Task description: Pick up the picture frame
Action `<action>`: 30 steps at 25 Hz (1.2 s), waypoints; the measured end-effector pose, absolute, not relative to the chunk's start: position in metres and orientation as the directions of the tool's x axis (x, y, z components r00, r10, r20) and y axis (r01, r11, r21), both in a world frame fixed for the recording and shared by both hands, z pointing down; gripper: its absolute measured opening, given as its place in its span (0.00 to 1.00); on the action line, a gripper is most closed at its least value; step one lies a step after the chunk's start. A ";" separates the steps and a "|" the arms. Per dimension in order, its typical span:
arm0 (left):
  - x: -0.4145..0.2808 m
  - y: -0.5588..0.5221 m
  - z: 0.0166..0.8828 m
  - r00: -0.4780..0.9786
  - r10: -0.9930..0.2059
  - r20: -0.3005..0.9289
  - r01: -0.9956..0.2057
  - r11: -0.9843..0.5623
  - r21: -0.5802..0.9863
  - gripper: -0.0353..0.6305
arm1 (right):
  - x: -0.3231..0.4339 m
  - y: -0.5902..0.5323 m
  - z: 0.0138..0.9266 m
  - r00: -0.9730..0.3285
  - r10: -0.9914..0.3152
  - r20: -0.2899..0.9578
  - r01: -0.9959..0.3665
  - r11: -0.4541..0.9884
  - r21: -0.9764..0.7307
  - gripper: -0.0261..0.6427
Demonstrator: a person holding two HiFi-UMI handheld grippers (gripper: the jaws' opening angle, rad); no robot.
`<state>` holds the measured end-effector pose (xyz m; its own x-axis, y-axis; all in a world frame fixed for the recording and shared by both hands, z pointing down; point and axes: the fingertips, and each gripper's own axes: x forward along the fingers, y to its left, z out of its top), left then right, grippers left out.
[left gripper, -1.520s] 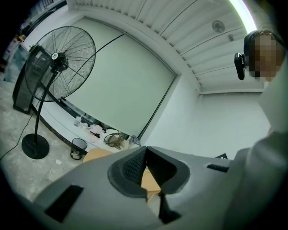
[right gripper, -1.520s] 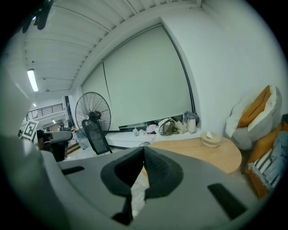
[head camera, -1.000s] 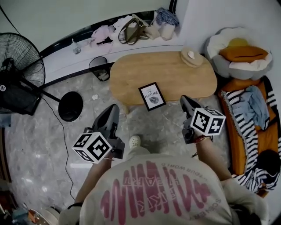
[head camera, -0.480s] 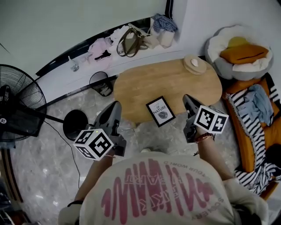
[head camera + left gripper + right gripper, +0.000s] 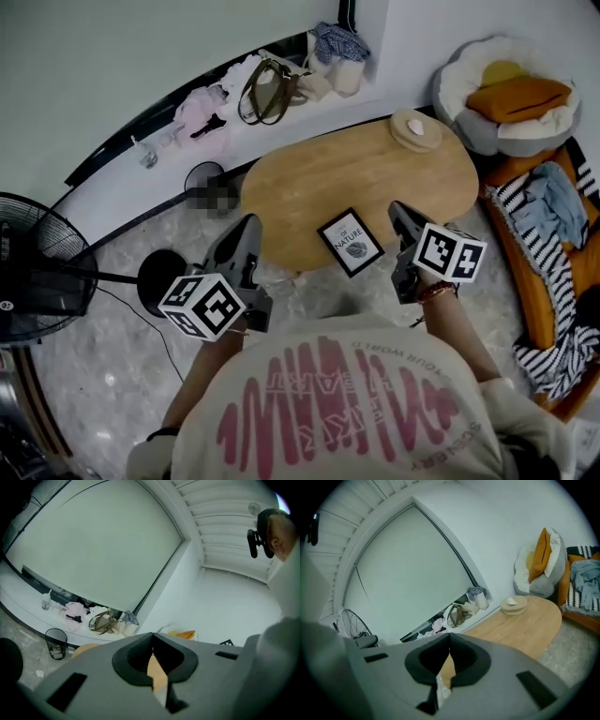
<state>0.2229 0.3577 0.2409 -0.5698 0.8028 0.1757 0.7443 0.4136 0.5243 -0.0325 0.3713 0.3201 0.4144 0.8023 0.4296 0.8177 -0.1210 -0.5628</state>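
Note:
The picture frame [image 5: 351,242], black-edged with a white print, lies flat near the front edge of the oval wooden table [image 5: 375,169]. My left gripper [image 5: 247,227] hangs over the floor just off the table's front left edge, left of the frame, its jaws shut and empty. On the frame's right, my right gripper [image 5: 397,210] reaches over the table's front edge, also shut and empty. Neither touches the frame. In the left gripper view the left gripper [image 5: 152,635] shows closed tips; the right gripper [image 5: 449,635] looks the same in its own view. Both hide the frame there.
A round pad with a small white object [image 5: 416,128] sits at the table's far right end. Bags and clothes [image 5: 267,80] line the window ledge. A standing fan [image 5: 37,277] and a bin [image 5: 208,183] are on the left; a cushion seat [image 5: 506,94] and striped bedding [image 5: 553,225] on the right.
Both grippers have moved forward toward the table. The frame, earlier ahead of them, now lies level between the two gripper tips. The jaws stay shut.

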 end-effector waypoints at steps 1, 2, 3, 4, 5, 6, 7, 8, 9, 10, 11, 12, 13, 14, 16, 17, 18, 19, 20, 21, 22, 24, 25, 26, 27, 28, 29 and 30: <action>0.222 0.360 0.246 -0.573 0.798 0.185 0.743 0.410 0.529 0.06 | -0.032 0.372 0.325 0.414 0.797 0.440 0.816 -0.112 -0.567 0.05; 0.220 0.363 0.251 -0.574 0.795 0.194 0.742 0.405 0.534 0.06 | -0.031 0.372 0.331 0.416 0.790 0.449 0.815 -0.105 -0.570 0.05; 0.218 0.364 0.257 -0.575 0.793 0.203 0.741 0.399 0.540 0.06 | -0.032 0.372 0.337 0.419 0.783 0.459 0.814 -0.100 -0.573 0.05; 0.216 0.364 0.263 -0.576 0.789 0.212 0.740 0.393 0.546 0.06 | -0.032 0.370 0.343 0.422 0.776 0.469 0.813 -0.095 -0.575 0.05; 0.213 0.363 0.270 -0.577 0.785 0.224 0.739 0.386 0.553 0.06 | -0.033 0.367 0.349 0.425 0.767 0.481 0.813 -0.089 -0.576 0.05; 0.210 0.361 0.278 -0.579 0.780 0.237 0.737 0.376 0.561 0.06 | -0.034 0.364 0.356 0.426 0.758 0.494 0.813 -0.081 -0.577 0.05; 0.208 0.359 0.285 -0.581 0.774 0.252 0.735 0.366 0.571 0.06 | -0.034 0.361 0.362 0.428 0.748 0.508 0.813 -0.073 -0.578 0.05; 0.206 0.358 0.293 -0.582 0.769 0.265 0.733 0.355 0.580 0.06 | -0.033 0.360 0.369 0.431 0.738 0.519 0.812 -0.066 -0.580 0.05; 0.204 0.358 0.300 -0.583 0.764 0.277 0.732 0.346 0.587 0.06 | -0.032 0.359 0.375 0.436 0.728 0.529 0.811 -0.062 -0.582 0.05; 0.202 0.358 0.307 -0.584 0.758 0.289 0.732 0.338 0.592 0.06 | -0.031 0.359 0.381 0.441 0.719 0.537 0.809 -0.060 -0.584 0.05; 0.199 0.357 0.314 -0.586 0.752 0.302 0.732 0.331 0.595 0.06 | -0.031 0.358 0.388 0.447 0.709 0.545 0.808 -0.058 -0.587 0.05; 0.195 0.356 0.321 -0.586 0.746 0.317 0.734 0.323 0.597 0.06 | -0.030 0.357 0.395 0.455 0.698 0.553 0.805 -0.057 -0.590 0.05; 0.191 0.353 0.329 -0.585 0.739 0.334 0.737 0.311 0.600 0.06 | -0.030 0.354 0.402 0.465 0.683 0.563 0.800 -0.053 -0.597 0.05; 0.188 0.348 0.338 -0.582 0.732 0.355 0.739 0.295 0.605 0.06 | -0.028 0.350 0.410 0.480 0.664 0.574 0.793 -0.048 -0.607 0.05; 0.182 0.335 0.359 -0.577 0.713 0.400 0.744 0.256 0.617 0.06 | -0.023 0.339 0.427 0.511 0.620 0.595 0.776 -0.036 -0.629 0.05; 0.178 0.328 0.370 -0.574 0.703 0.421 0.746 0.236 0.623 0.06 | -0.023 0.333 0.436 0.522 0.603 0.603 0.770 -0.029 -0.637 0.05; 0.174 0.321 0.380 -0.571 0.694 0.439 0.746 0.216 0.630 0.06 | -0.023 0.329 0.446 0.530 0.589 0.610 0.765 -0.023 -0.643 0.05; 0.170 0.314 0.391 -0.569 0.686 0.454 0.746 0.197 0.637 0.06 | -0.024 0.324 0.455 0.538 0.576 0.616 0.760 -0.015 -0.650 0.05; 0.166 0.307 0.402 -0.566 0.678 0.469 0.746 0.179 0.641 0.06 | -0.025 0.320 0.465 0.546 0.563 0.620 0.754 -0.007 -0.657 0.05; 0.164 0.302 0.414 -0.561 0.670 0.485 0.749 0.162 0.643 0.06 | -0.027 0.315 0.474 0.553 0.552 0.625 0.748 0.001 -0.663 0.05; 0.162 0.296 0.425 -0.556 0.663 0.502 0.752 0.144 0.643 0.06 | -0.028 0.311 0.484 0.559 0.540 0.629 0.743 0.009 -0.669 0.05; 0.161 0.285 0.450 -0.546 0.644 0.535 0.757 0.107 0.644 0.06 | -0.031 0.302 0.507 0.570 0.517 0.638 0.733 0.031 -0.680 0.05; 0.161 0.280 0.462 -0.543 0.634 0.551 0.759 0.091 0.644 0.06 | -0.031 0.298 0.520 0.575 0.505 0.643 0.726 0.047 -0.686 0.05; 0.160 0.276 0.474 -0.542 0.622 0.566 0.761 0.078 0.644 0.06 | -0.032 0.295 0.533 0.579 0.495 0.647 0.717 0.068 -0.694 0.05; 0.158 0.272 0.486 -0.542 0.609 0.579 0.763 0.067 0.643 0.06 | -0.032 0.293 0.546 0.583 0.488 0.650 0.706 0.092 -0.702 0.05; 0.157 0.268 0.498 -0.542 0.598 0.591 0.764 0.057 0.643 0.06 | -0.032 0.290 0.560 0.586 0.483 0.651 0.694 0.117 -0.711 0.05; 0.154 0.265 0.510 -0.542 0.588 0.600 0.763 0.047 0.644 0.06 | -0.031 0.288 0.573 0.590 0.477 0.652 0.679 0.143 -0.720 0.05; 0.152 0.262 0.521 -0.543 0.582 0.606 0.762 0.038 0.647 0.06 | -0.031 0.285 0.587 0.596 0.470 0.651 0.663 0.169 -0.729 0.05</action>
